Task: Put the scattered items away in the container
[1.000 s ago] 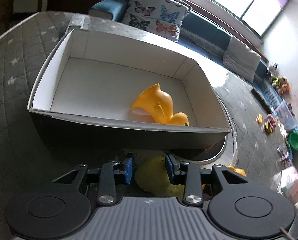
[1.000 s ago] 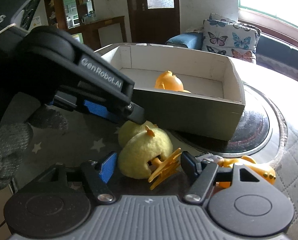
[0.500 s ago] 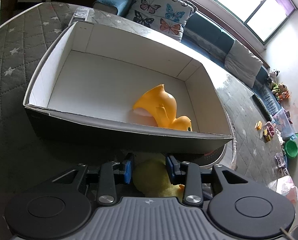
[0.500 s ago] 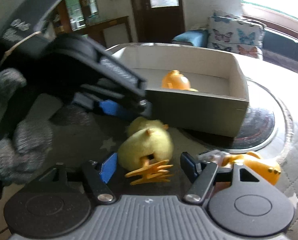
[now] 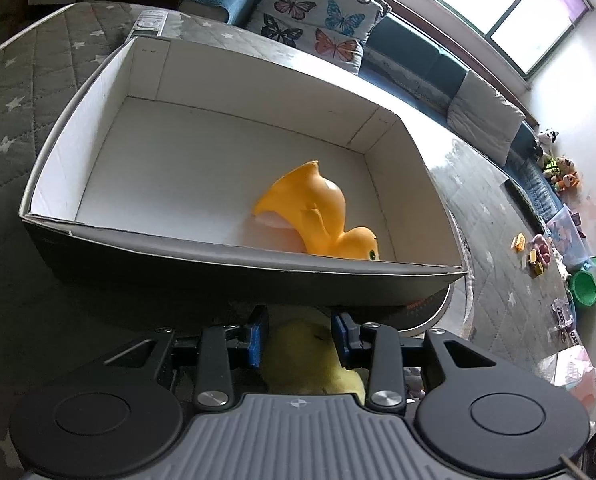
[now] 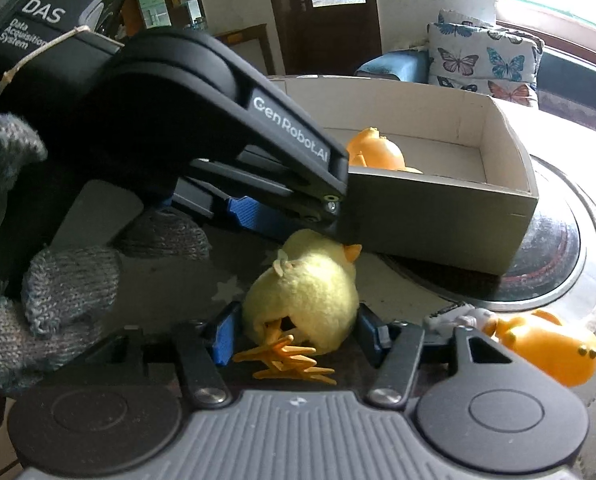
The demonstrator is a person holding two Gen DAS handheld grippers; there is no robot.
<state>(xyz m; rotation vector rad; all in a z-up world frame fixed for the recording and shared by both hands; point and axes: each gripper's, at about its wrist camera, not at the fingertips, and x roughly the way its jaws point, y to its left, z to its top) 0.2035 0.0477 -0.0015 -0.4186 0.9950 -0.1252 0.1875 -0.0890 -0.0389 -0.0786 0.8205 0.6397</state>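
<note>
Fingers of my right gripper (image 6: 295, 334) are closing now around the fluffy yellow chick (image 6: 304, 292), blue pads either side of its round body, its orange feet (image 6: 287, 362) splayed toward my camera. Whether the pads are biting yet, I can't quite say; they look just at the fuzz. My left gripper (image 5: 298, 334) has its fingers on the same chick (image 5: 306, 354), narrowly parted at its head end, pads right against the plush and seeming to pinch it.

So both of my hands are on one toy, my gloved hand (image 6: 57, 280) visible at the left. It lies on the quilted table just short of the box (image 5: 233, 252), head toward the near wall, long axis running from my right fingers toward that wall. The box sits straight ahead and slightly higher: up and over the rim is the move, I reckon.

Inside, an orange rubber duck (image 5: 318, 212) lies on its side. Another orange toy (image 6: 550, 350) waits on the table at my right.

Writing: "GenRobot.AI" on the left gripper's arm, "DAS Data Acquisition System" on its body.
</note>
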